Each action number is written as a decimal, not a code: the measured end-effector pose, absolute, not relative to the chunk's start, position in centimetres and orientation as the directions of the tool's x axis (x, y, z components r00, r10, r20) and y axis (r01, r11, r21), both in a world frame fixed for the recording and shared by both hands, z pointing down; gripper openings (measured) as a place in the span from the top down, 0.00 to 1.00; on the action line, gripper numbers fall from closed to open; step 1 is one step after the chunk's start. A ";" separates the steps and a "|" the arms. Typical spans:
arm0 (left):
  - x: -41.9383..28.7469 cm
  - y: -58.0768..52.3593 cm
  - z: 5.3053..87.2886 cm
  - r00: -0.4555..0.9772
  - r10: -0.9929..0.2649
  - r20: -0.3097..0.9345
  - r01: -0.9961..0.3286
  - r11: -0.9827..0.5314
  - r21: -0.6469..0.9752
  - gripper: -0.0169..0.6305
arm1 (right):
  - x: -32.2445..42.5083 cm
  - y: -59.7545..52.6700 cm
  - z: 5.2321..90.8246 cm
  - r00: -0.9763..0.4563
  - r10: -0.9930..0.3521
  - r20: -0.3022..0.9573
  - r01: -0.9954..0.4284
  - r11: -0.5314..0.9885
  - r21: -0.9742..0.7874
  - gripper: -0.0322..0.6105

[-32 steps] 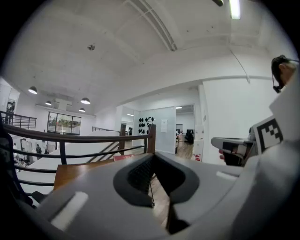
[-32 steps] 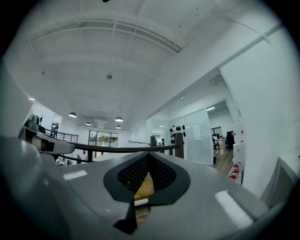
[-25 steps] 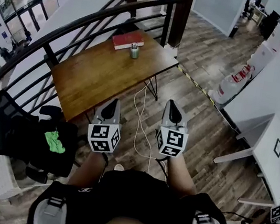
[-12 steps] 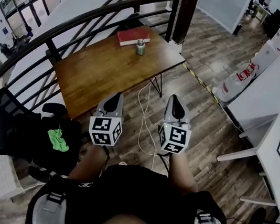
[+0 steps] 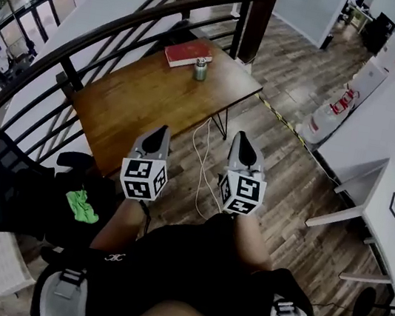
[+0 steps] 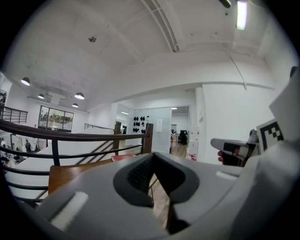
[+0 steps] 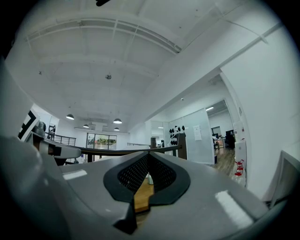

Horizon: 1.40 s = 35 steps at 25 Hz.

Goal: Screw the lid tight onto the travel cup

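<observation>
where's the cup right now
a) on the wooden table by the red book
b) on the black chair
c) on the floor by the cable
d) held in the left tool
a: the cup stands on the far end of the wooden table, right next to the red book.

Bright, even light from ceiling lamps point(image 6: 79, 95); strong fisheye bending at edges, distant detail perhaps slightly soft.

The table's point(image 5: 134, 109) near half lies bare — open passage. A book point(image 5: 188, 54) and the railing point(image 5: 142, 17) crowd the cup point(image 5: 200, 69).
</observation>
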<state>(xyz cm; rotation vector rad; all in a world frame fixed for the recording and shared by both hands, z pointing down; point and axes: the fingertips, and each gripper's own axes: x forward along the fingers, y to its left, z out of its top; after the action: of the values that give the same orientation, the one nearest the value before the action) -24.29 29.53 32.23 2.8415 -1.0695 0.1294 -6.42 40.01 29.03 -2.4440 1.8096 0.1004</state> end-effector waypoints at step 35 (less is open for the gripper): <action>1.1 0.2 34.5 0.582 -0.784 0.215 -0.810 -0.582 0.069 0.89 | 21.4 6.4 30.5 0.022 -1.000 -0.020 -0.999 -0.022 -0.027 0.95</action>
<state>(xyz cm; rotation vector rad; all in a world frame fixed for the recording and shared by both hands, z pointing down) 1.13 0.22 34.47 2.6496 -1.3464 0.2410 21.43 6.37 30.52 -2.2217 2.1734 -0.0075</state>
